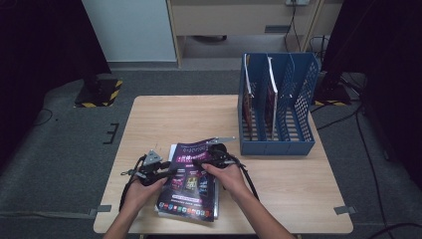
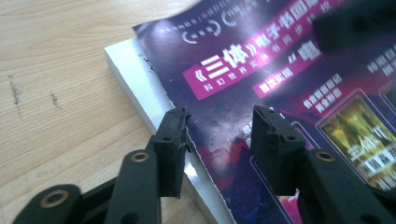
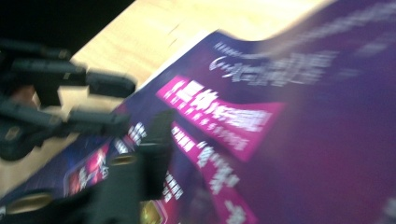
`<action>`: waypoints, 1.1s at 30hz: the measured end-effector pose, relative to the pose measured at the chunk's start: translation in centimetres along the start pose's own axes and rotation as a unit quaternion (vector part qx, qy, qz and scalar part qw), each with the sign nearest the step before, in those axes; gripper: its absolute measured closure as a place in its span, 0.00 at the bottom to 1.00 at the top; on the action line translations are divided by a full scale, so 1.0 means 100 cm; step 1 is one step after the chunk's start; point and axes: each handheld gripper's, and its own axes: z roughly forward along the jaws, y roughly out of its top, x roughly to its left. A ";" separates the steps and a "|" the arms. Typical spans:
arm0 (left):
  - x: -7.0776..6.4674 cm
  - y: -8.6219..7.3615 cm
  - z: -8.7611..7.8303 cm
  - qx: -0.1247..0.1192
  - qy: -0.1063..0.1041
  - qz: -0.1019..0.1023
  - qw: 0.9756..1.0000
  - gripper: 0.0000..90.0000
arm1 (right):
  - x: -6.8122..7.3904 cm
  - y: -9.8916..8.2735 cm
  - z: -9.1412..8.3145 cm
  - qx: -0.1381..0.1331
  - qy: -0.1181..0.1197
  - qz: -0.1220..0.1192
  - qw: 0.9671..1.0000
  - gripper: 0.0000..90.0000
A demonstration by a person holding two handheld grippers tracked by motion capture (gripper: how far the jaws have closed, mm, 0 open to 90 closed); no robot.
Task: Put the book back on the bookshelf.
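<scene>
On the near half of the pale wooden table [image 1: 164, 112], seen from the high view, a glossy purple magazine [image 1: 191, 191] lies atop a white book, its long axis running from twelve to six o'clock with the title end at twelve. The left gripper [image 1: 169, 172] meets the cover's nine o'clock edge and the right gripper [image 1: 199, 160] its upper edge, where the cover curls up. A blue plastic three-slot file rack [image 1: 278, 107] stands well apart at two o'clock.

Along the left gripper view, the left gripper [image 2: 219, 128] has its jaws apart, straddling the magazine's [image 2: 280, 79] ragged edge above the white book [image 2: 140, 88] without pinching.

Through the right gripper view (badly blurred), the right gripper [image 3: 161, 130] shows one jaw against the lifted cover [image 3: 280, 140]; whether it clamps cannot be told.

The likely risk: a grip on the cover alone could tear or fold it, or let the magazine slide off.
</scene>
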 end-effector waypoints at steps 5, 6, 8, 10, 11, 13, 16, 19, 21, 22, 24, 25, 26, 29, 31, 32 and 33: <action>-0.002 0.001 0.000 -0.002 -0.016 0.000 1.000 0.50 | -0.006 0.010 -0.012 -0.026 0.004 -0.013 1.000 0.83; -0.003 0.001 0.001 -0.001 -0.021 -0.003 1.000 0.47 | -0.008 0.013 -0.019 -0.034 0.000 -0.030 0.999 0.85; -0.006 0.002 0.002 -0.002 -0.029 -0.003 1.000 0.43 | -0.011 0.014 -0.030 -0.049 -0.003 -0.045 0.998 0.86; -0.008 0.002 0.002 -0.004 -0.034 -0.002 0.999 0.42 | -0.012 0.015 -0.035 -0.055 -0.006 -0.049 0.997 0.86; -0.009 0.003 0.001 -0.004 -0.038 -0.001 0.999 0.41 | -0.013 0.015 -0.041 -0.064 -0.009 -0.057 0.996 0.86; -0.012 0.004 0.002 -0.002 -0.049 0.000 0.999 0.38 | -0.015 0.014 -0.050 -0.082 -0.009 -0.072 0.994 0.86; -0.017 0.003 0.006 0.007 -0.059 0.005 0.998 0.29 | -0.018 0.013 -0.062 -0.107 -0.006 -0.085 0.991 0.87; -0.019 0.003 0.007 0.008 -0.066 0.007 0.998 0.27 | -0.018 0.015 -0.066 -0.108 -0.007 -0.102 0.989 0.87; -0.020 0.003 0.006 0.007 -0.072 0.005 0.997 0.26 | -0.018 0.015 -0.070 -0.122 -0.006 -0.106 0.987 0.87; -0.019 0.004 0.006 0.005 -0.077 0.001 0.997 0.26 | -0.018 0.014 -0.071 -0.128 -0.006 -0.106 0.986 0.87; -0.020 0.004 0.006 0.004 -0.083 -0.001 0.997 0.25 | -0.018 0.013 -0.073 -0.134 -0.003 -0.106 0.985 0.87; -0.020 0.004 0.007 0.004 -0.085 -0.001 0.996 0.24 | -0.018 0.013 -0.073 -0.135 -0.004 -0.107 0.985 0.87; -0.022 0.004 0.007 0.003 -0.094 0.001 0.996 0.23 | -0.016 0.014 -0.074 -0.140 -0.004 -0.107 0.984 0.88; -0.025 0.005 0.007 0.000 -0.097 0.008 0.995 0.22 | -0.014 0.014 -0.075 -0.146 -0.003 -0.110 0.983 0.88; -0.027 0.005 0.008 -0.002 -0.101 0.008 0.995 0.19 | -0.012 0.015 -0.076 -0.150 -0.003 -0.115 0.982 0.88; -0.028 0.005 0.010 0.001 -0.100 0.009 0.995 0.19 | -0.011 0.015 -0.076 -0.152 -0.002 -0.115 0.982 0.88; -0.028 0.005 0.012 0.007 -0.101 0.012 0.995 0.18 | -0.010 0.015 -0.076 -0.154 -0.002 -0.117 0.981 0.88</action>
